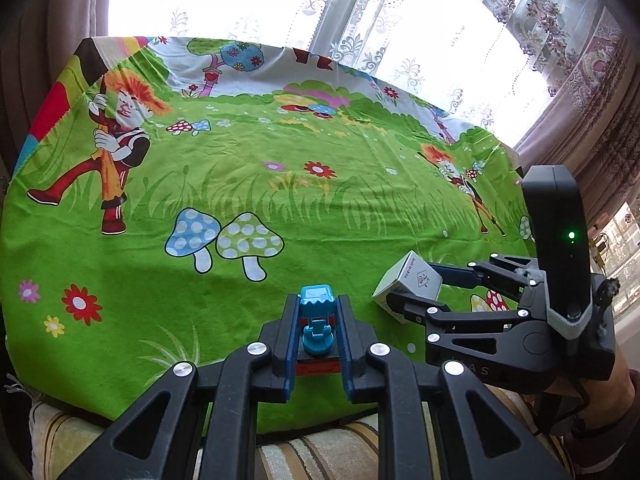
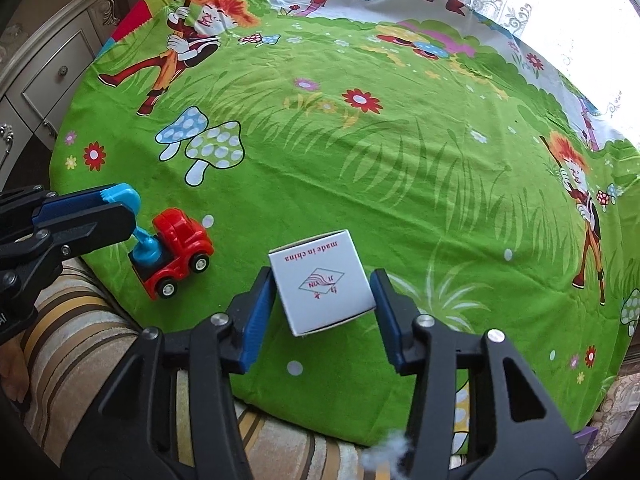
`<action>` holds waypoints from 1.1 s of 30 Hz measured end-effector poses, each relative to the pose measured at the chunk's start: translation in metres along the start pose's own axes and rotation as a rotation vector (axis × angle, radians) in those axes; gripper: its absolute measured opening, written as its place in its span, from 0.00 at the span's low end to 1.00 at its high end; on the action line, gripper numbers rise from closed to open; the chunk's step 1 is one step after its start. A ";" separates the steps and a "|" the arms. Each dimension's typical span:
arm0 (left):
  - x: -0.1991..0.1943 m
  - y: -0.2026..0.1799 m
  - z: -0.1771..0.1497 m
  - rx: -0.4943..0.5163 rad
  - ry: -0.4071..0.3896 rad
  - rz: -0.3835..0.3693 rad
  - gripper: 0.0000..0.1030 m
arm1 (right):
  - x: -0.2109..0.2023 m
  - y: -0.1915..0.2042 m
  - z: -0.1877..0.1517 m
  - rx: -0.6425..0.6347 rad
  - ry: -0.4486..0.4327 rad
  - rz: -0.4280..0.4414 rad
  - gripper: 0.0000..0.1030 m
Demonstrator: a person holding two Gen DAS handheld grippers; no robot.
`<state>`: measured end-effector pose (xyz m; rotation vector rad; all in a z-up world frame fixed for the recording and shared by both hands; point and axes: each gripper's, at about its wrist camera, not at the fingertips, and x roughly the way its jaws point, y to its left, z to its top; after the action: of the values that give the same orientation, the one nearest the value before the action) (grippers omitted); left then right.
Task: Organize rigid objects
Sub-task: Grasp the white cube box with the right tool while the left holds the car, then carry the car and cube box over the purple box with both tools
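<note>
The left gripper (image 1: 318,316) is clamped on the blue arm of a red toy truck (image 2: 176,250) at the green cloth's (image 2: 360,160) near edge; from its own camera the fingers hide most of the truck. The right gripper (image 2: 324,294) straddles a white box (image 2: 322,284), jaws narrow, and whether both pads press it is hard to tell

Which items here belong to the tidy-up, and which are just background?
Job items:
- red toy truck with blue digger arm, clamped in the left hand-held gripper
- white box, between the right hand-held gripper pads

Background:
- cartoon cloth
- lace curtains
- drawer cabinet
</note>
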<state>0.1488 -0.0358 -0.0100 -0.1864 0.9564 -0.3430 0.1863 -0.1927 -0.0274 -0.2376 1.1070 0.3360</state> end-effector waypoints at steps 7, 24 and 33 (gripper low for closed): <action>-0.009 -0.020 0.000 0.037 -0.008 -0.001 0.18 | -0.026 -0.016 -0.017 0.085 -0.038 -0.026 0.51; -0.025 -0.102 -0.013 0.199 -0.002 -0.045 0.18 | -0.096 -0.053 -0.083 0.219 -0.123 -0.079 0.51; -0.023 -0.155 -0.029 0.286 0.032 -0.103 0.18 | -0.126 -0.079 -0.124 0.297 -0.151 -0.110 0.51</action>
<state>0.0816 -0.1717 0.0385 0.0317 0.9196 -0.5745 0.0621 -0.3278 0.0349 -0.0088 0.9762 0.0872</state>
